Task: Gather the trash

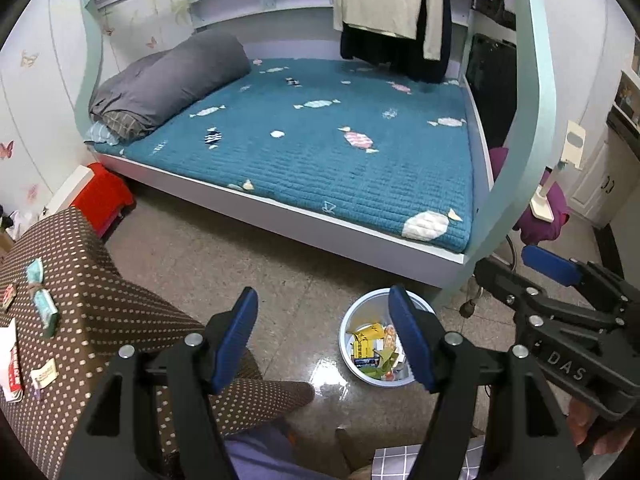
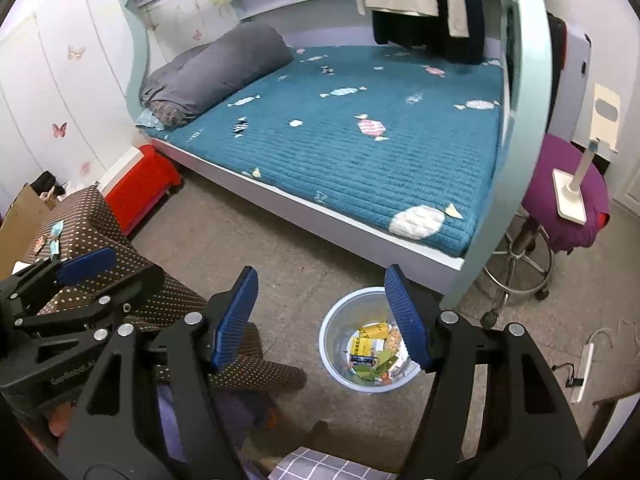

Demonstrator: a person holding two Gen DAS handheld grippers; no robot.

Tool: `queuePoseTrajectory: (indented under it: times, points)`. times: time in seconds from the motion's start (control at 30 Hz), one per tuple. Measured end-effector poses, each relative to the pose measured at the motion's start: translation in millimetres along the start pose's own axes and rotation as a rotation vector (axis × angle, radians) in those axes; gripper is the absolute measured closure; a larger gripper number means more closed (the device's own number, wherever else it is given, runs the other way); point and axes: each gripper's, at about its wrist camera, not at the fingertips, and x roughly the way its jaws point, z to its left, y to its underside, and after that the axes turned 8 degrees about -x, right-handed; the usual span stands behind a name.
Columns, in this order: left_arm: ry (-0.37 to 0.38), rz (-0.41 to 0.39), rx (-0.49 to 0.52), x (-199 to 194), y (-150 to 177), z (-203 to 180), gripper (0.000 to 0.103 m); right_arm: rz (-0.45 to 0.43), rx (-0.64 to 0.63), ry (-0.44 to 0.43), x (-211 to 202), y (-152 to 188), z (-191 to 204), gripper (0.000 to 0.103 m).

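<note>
A light blue waste bin [image 1: 354,320] stands on the floor by the bed corner, with yellow, green and white wrappers inside; it also shows in the right wrist view [image 2: 340,320]. My left gripper [image 1: 324,336] is open and empty, held above the floor left of the bin. My right gripper [image 2: 322,316] is open and empty above the bin's left side; it shows at the right of the left wrist view [image 1: 560,276]. Several small wrappers [image 1: 42,300] lie on the brown dotted cloth [image 1: 100,300] at the left.
A bed with a teal mattress [image 1: 320,140] and grey bedding fills the back. A red stool [image 1: 106,196] stands by the bed. A purple stool [image 2: 568,196] with a white stand is at the right. A power strip [image 2: 580,372] lies on the floor.
</note>
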Motion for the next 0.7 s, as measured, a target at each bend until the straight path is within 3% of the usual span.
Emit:
queuePoseTrajectory:
  times: [0.47, 0.7]
  points:
    - [-0.069, -0.101, -0.09, -56.0, 4.8, 59.9, 0.036, -0.042, -0.104, -0.104, -10.4, -16.9, 71.1, 0.038]
    - [-0.123, -0.136, -0.173, -82.1, 14.7, 105.5, 0.036, -0.06, -0.197, -0.184, -15.7, -23.0, 126.1, 0.038]
